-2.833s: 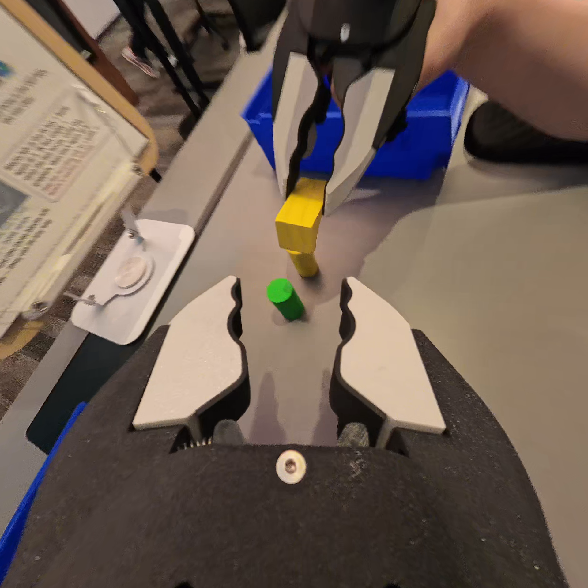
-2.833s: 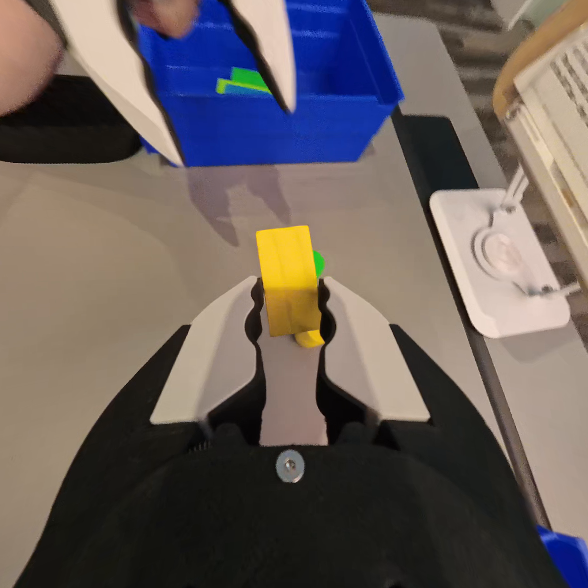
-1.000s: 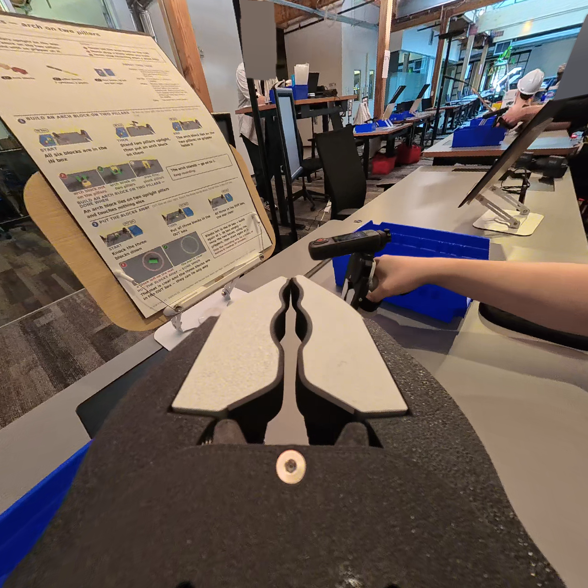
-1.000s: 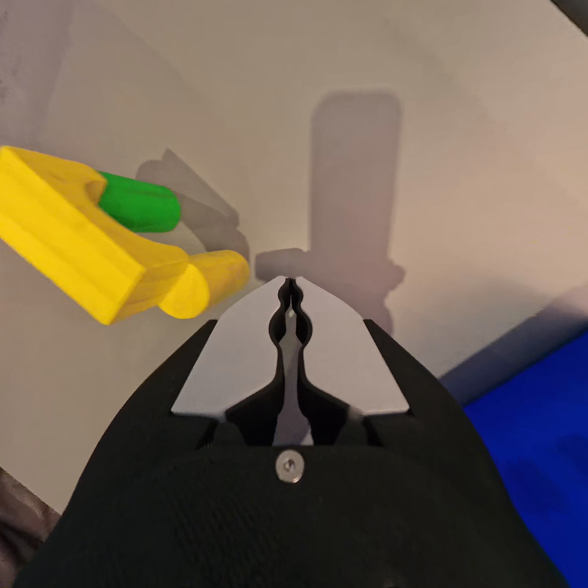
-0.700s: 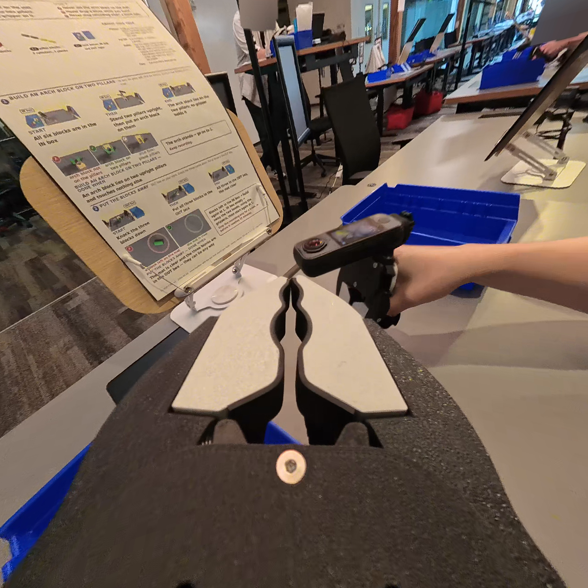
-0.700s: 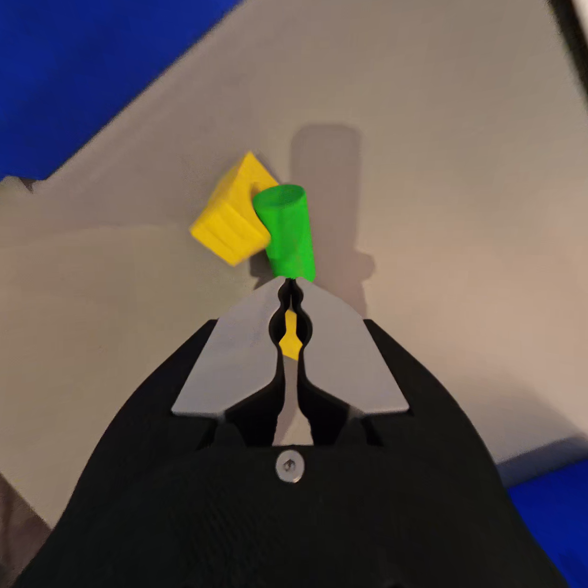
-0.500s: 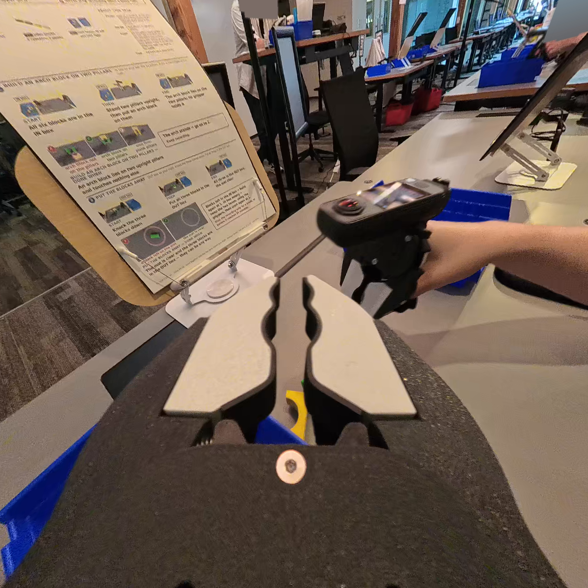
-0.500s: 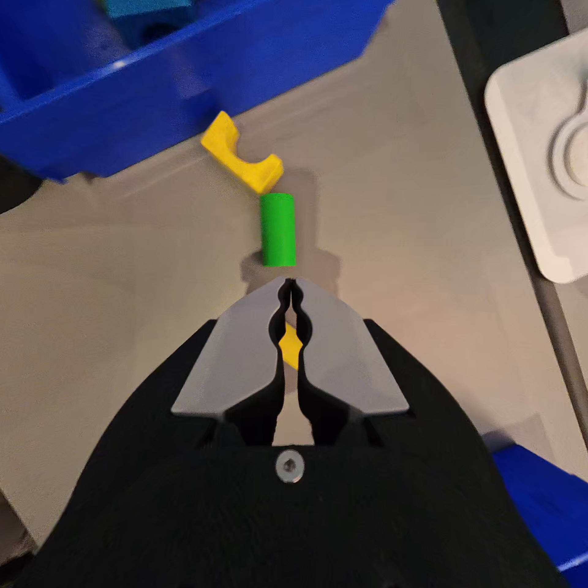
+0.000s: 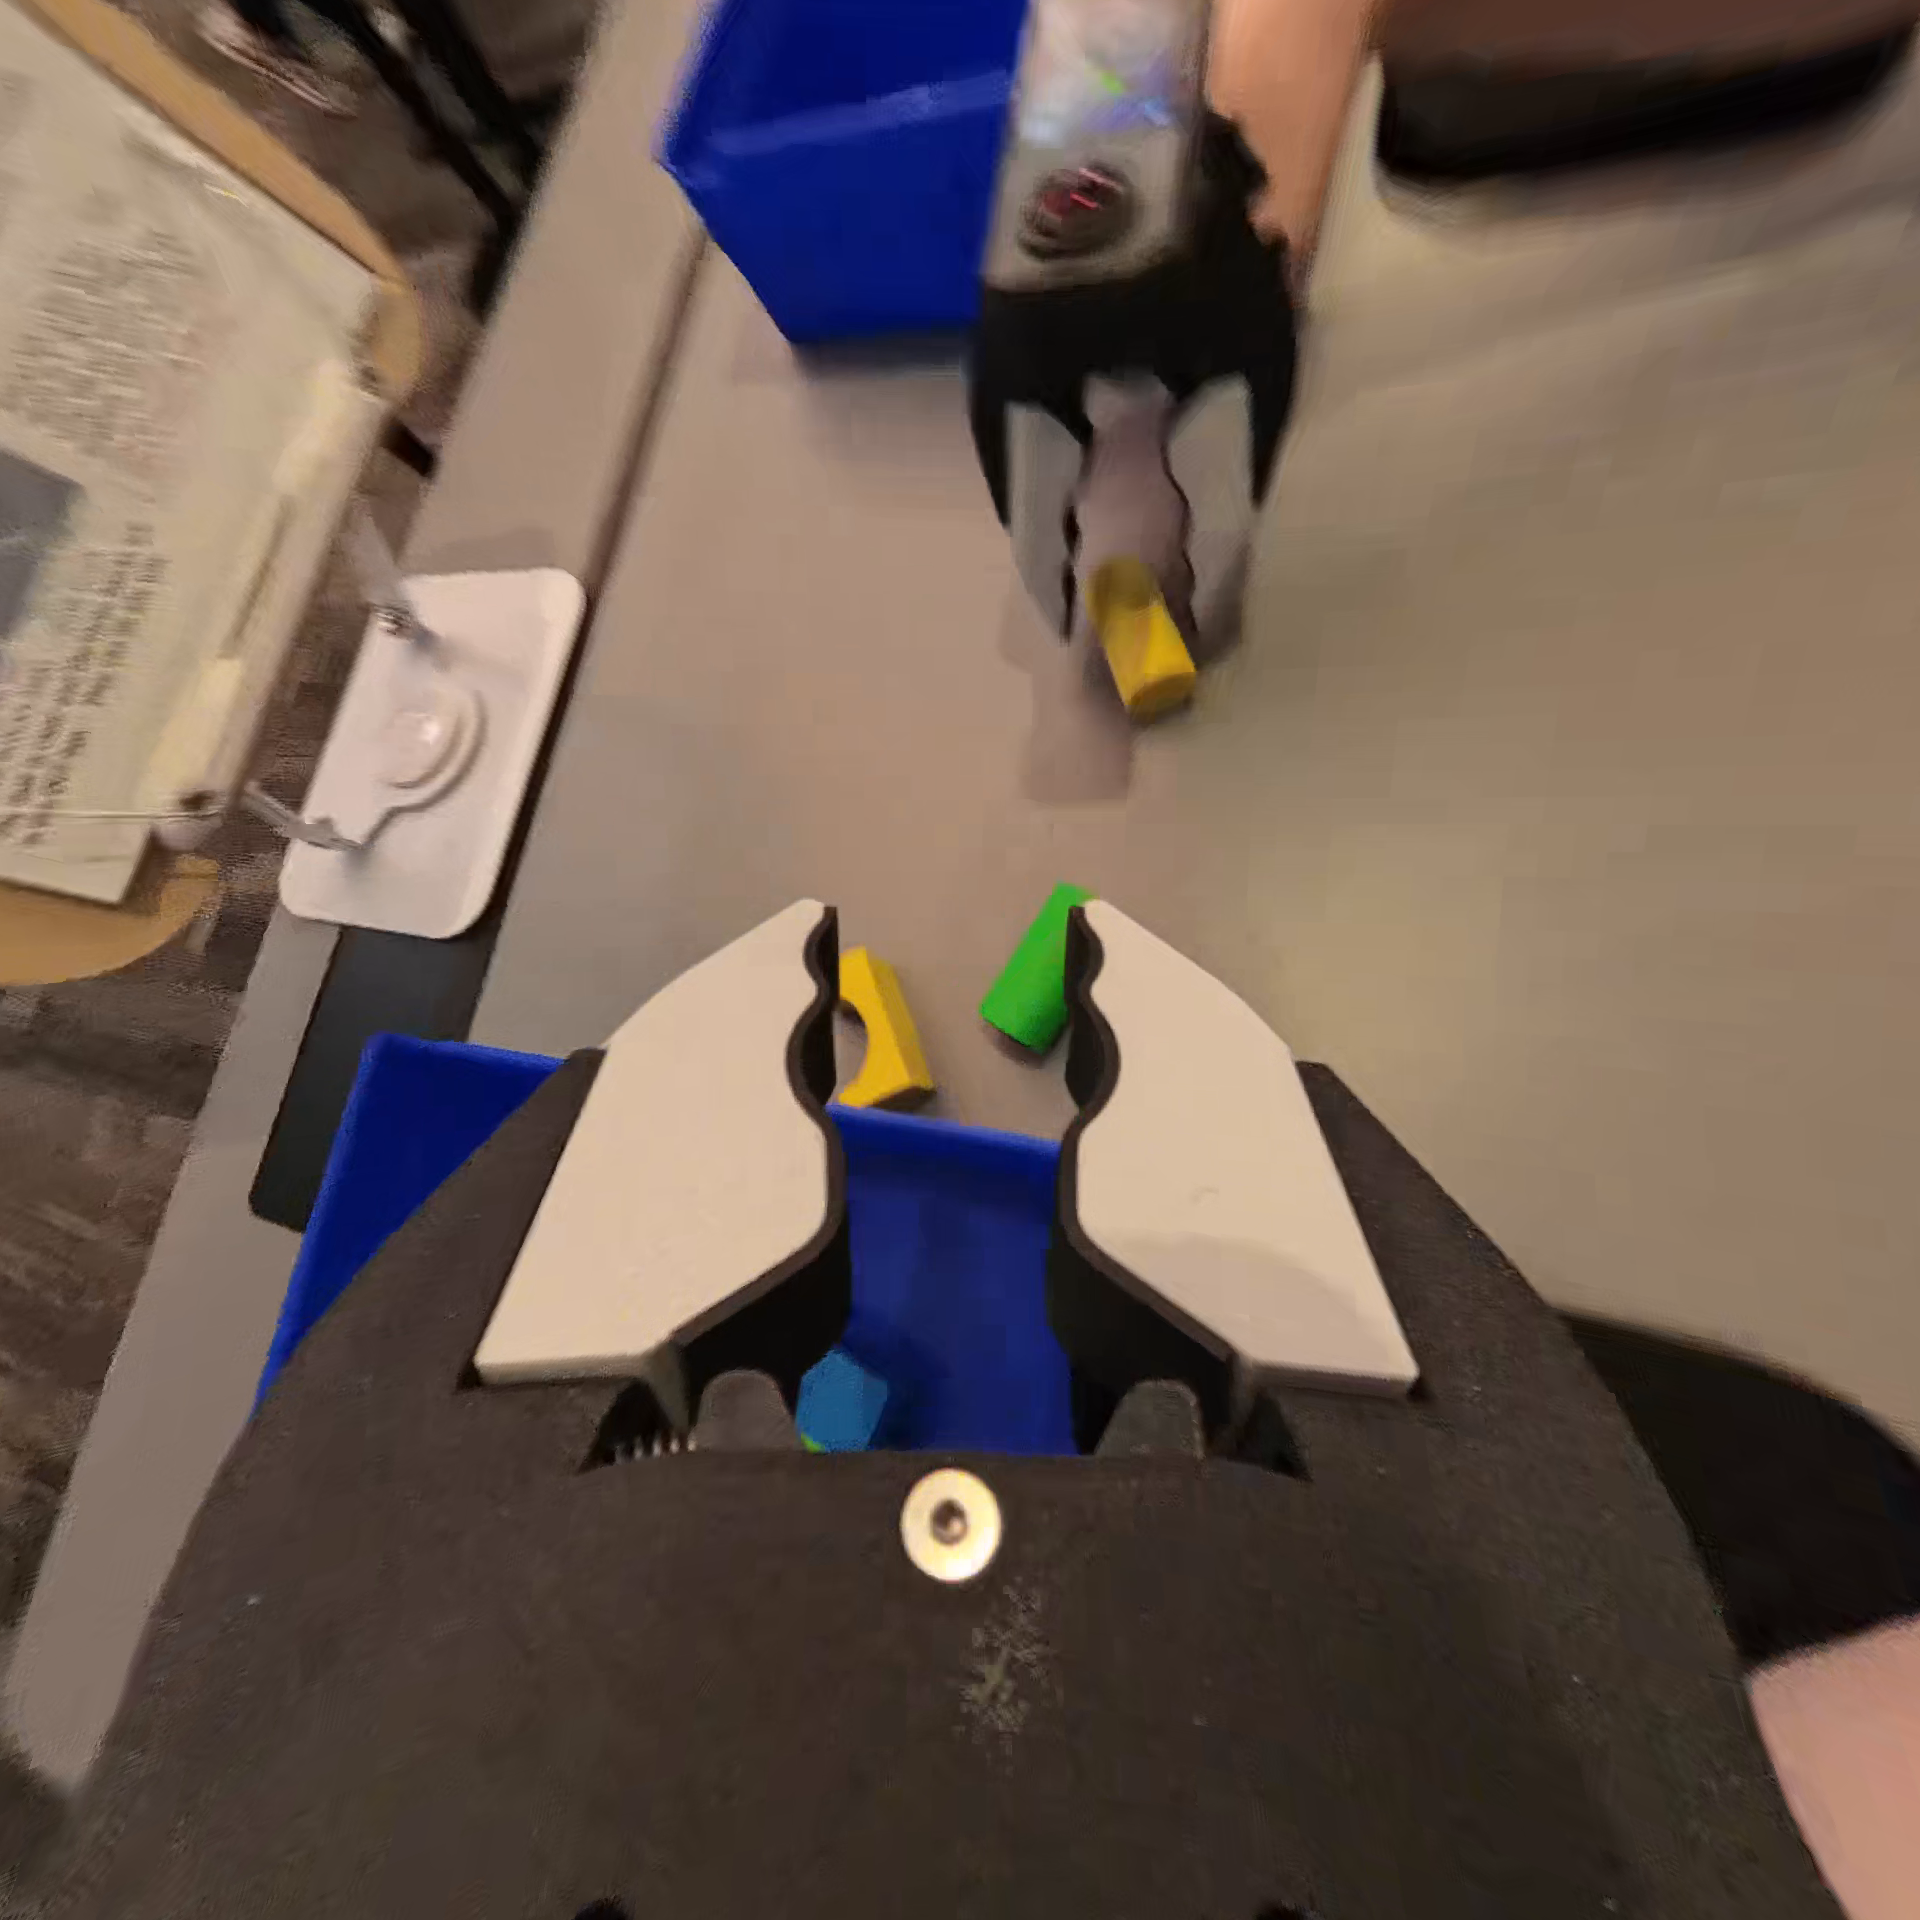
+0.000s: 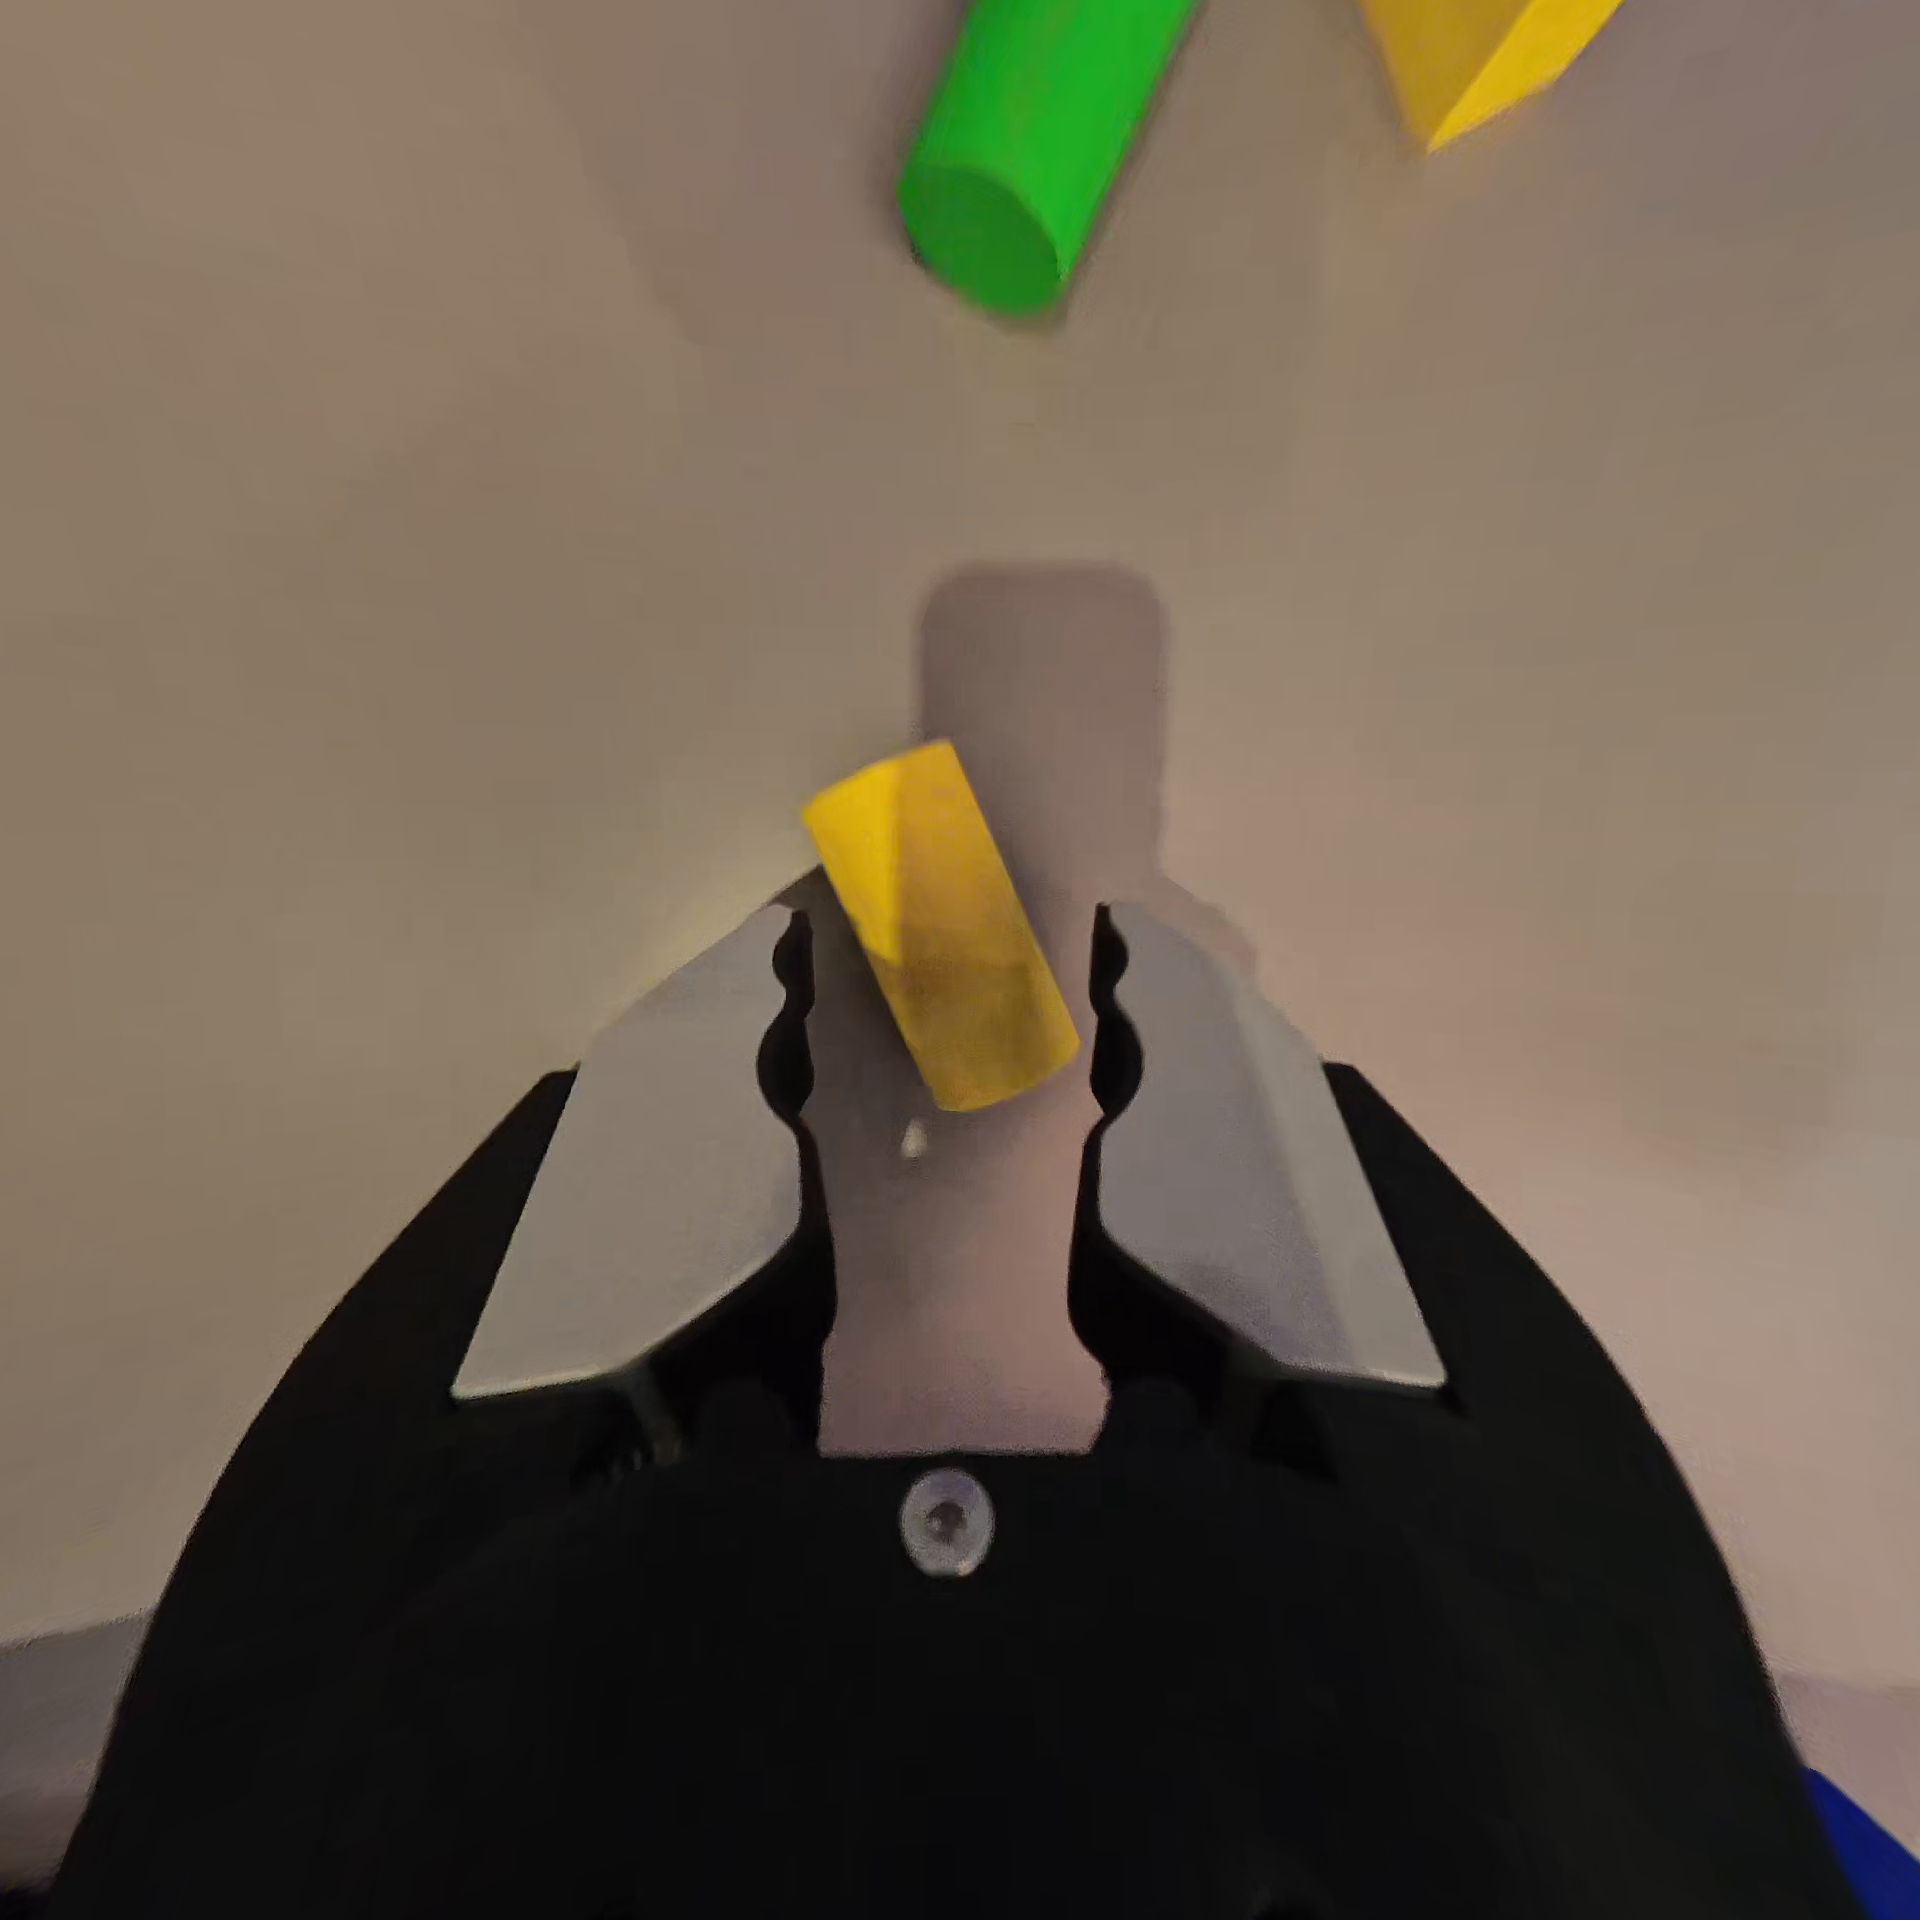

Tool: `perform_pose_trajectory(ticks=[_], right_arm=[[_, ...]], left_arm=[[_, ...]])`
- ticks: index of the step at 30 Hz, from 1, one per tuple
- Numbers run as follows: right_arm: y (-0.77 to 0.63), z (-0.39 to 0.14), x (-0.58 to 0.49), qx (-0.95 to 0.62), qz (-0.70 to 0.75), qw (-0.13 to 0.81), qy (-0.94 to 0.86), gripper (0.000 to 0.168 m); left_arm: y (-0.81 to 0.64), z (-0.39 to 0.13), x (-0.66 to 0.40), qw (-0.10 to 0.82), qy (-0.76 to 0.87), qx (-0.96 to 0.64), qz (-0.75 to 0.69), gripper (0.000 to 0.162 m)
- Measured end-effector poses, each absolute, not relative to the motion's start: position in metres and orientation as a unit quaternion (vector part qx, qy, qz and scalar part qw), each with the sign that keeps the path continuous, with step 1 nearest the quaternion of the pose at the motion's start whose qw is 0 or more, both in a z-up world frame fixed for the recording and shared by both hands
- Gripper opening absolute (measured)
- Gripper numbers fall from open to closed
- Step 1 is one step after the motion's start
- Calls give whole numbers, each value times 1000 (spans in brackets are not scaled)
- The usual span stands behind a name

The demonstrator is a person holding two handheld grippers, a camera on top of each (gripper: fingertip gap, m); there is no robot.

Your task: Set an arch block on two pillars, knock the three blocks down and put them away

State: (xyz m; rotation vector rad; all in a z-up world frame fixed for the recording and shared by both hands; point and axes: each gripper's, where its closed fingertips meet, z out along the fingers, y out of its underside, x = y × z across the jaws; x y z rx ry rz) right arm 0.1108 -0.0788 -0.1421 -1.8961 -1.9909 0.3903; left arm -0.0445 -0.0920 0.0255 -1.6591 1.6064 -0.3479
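Here the yellow pillar [image 10: 940,925] lies toppled on the counter [image 10: 416,520] between the spread jaws of the right tool [image 10: 945,914], untouched. Green pillar [image 9: 1029,982] and arch block [image 9: 878,1029] lie beside the near blue bin [image 9: 416,1101], before the left tool [image 9: 948,920], also spread. Putting away is beginning; next, seemingly, closing on the pillar.

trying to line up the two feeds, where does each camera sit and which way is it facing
Left wrist view: on the left gripper, above the near blue bin, facing along the table; own open fingers, a hand and the right gripper show.
Right wrist view: on the right gripper, tilted down close at the yellow cylinder.
Shared: yellow cylinder, green cylinder, yellow arch block.
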Motion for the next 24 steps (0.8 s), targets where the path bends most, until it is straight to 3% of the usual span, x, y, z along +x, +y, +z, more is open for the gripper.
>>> perform_pose_trajectory(ticks=[2, 6, 11, 15, 19, 21, 24], right_arm=[[-84, -158, 120, -673, 130, 141, -714, 40], [-84, -137, 115, -672, 171, 183, -697, 36], [-66, -25, 144, -655, 217, 350, -633, 36], [-35, 41, 230, -689, 183, 449, -539, 36], [-6, 29, 330, -767, 187, 443, -424, 36], [1, -1, 362, -806, 203, 404, -381, 36], [3, -62, 384, -855, 175, 309, -378, 37]], left_arm=[[-102, 8, -42, 358, 672, -640, -101, 42], [-123, -13, -26, 302, 716, -624, -81, 43], [-138, -59, -20, 220, 764, -606, -19, 45], [-146, -109, -32, 145, 782, -606, 31, 46], [-155, -146, -49, 75, 786, -612, 49, 47], [-156, -156, -53, 57, 783, -617, 59, 34], [-159, -156, -50, 49, 777, -625, 60, 33]])
